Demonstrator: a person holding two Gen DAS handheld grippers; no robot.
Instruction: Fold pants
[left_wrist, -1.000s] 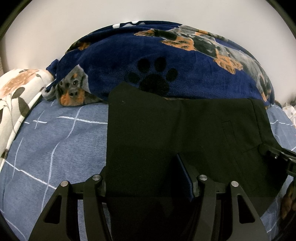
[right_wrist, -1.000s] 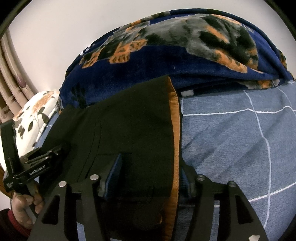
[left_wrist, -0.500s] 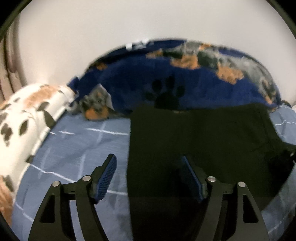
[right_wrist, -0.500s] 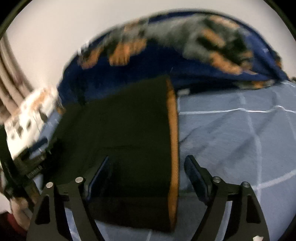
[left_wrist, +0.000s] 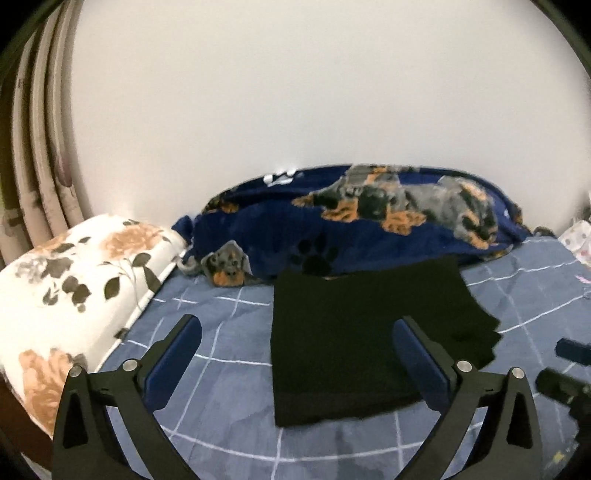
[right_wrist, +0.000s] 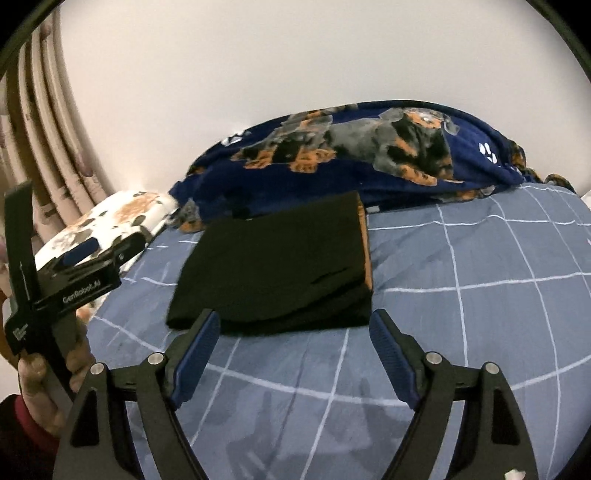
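Observation:
The black pants (left_wrist: 354, 339) lie folded into a flat rectangle on the blue checked bed sheet (left_wrist: 221, 387). In the right wrist view the pants (right_wrist: 280, 266) show an orange strip along their right edge. My left gripper (left_wrist: 295, 332) is open and empty, raised above and in front of the pants. My right gripper (right_wrist: 293, 328) is open and empty, just short of the pants' near edge. The left gripper also shows in the right wrist view (right_wrist: 92, 254), held in a hand at the left.
A navy dog-print blanket (left_wrist: 369, 229) is heaped behind the pants against the white wall. A floral pillow (left_wrist: 74, 280) lies at the left by the curtains (left_wrist: 40, 147). Blue sheet (right_wrist: 480, 295) extends to the right of the pants.
Both grippers let go of the pants, opened wide and pulled back and up. The folded pants now lie free on the sheet.

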